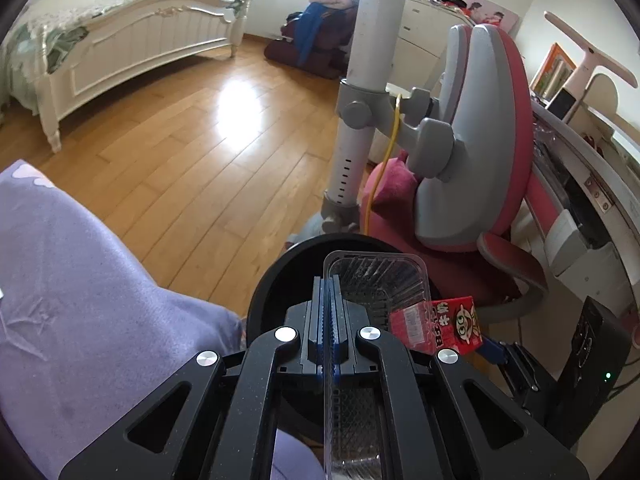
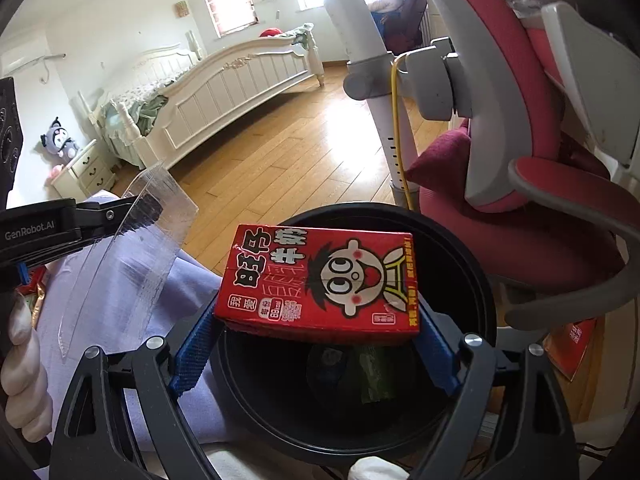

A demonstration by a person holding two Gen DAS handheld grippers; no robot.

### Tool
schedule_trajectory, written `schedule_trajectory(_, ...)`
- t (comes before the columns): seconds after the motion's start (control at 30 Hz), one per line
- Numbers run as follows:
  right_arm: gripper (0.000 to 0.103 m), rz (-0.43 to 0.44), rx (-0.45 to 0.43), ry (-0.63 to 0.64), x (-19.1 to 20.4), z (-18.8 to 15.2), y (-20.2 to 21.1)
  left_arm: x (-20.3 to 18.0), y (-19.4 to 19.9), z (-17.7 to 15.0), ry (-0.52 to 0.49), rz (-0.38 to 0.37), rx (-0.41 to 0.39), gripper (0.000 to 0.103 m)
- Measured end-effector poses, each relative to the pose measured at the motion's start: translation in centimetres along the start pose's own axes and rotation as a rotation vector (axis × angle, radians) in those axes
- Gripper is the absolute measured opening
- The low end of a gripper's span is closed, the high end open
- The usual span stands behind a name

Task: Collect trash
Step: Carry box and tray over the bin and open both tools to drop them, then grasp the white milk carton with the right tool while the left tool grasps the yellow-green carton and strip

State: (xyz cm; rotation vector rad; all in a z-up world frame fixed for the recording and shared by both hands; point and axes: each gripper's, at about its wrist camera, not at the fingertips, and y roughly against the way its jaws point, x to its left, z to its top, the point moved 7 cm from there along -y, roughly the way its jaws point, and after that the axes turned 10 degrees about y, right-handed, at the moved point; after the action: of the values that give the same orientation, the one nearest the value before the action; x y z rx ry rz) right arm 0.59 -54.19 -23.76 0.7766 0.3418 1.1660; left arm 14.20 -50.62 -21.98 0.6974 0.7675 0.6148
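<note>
My left gripper is shut on the wall of a clear plastic tray, which hangs over the black bin. In the right wrist view that tray sits at the left, tilted, just left of the bin's rim. My right gripper is shut on a red milk carton, with a blue pad pressed against each end. The carton is held flat above the bin's mouth. It also shows in the left wrist view as a red carton right of the tray. Dark trash and a green wrapper lie inside the bin.
A pink and grey chair and a white pole stand just behind the bin. Purple fabric lies to its left. A desk runs along the right. A white bed stands across the wooden floor. A gloved hand holds the left gripper.
</note>
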Motion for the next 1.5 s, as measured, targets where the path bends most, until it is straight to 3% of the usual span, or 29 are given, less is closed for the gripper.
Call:
schedule_trajectory(0.5,0.087,-0.052,0.030,-0.015,-1.7,-1.1,-0.1,-3.2,-2.1,0.3,-0.029,-0.032,0.026,0.006)
schedule_trajectory(0.57,0.087,-0.068,0.035,-0.013,-2.0,-1.2,0.0,-3.5,-1.9,0.2,-0.033,-0.035,0.023,0.026)
schedule_trajectory(0.63,0.087,-0.091,0.043,-0.003,-2.1,-1.4,0.2,-3.7,-1.4,0.1,-0.038,-0.029,-0.003,0.067)
schedule_trajectory(0.7,0.091,-0.103,0.047,0.003,-2.1,-1.6,0.3,-3.8,-0.3,0.2,-0.037,-0.031,-0.038,0.074)
schedule_trajectory(0.83,0.097,-0.114,0.034,0.004,-1.8,-1.6,1.3,-3.2,1.7,0.1,-0.012,-0.053,-0.038,0.074)
schedule_trajectory(1.07,0.097,-0.058,-0.031,0.078,1.7,-0.2,3.3,1.0,8.4,-0.5,0.056,-0.004,-0.122,0.080)
schedule_trajectory(1.13,0.097,-0.029,-0.054,0.110,3.4,0.4,3.9,3.2,11.1,-1.2,0.076,0.023,-0.160,0.089)
schedule_trajectory(1.33,0.097,0.065,-0.096,0.217,9.7,2.5,5.1,11.4,19.1,-3.5,0.168,0.145,-0.261,0.089)
schedule_trajectory(1.5,0.097,0.163,-0.134,0.330,15.9,4.0,6.1,18.8,26.4,-6.6,0.304,0.239,-0.362,0.089)
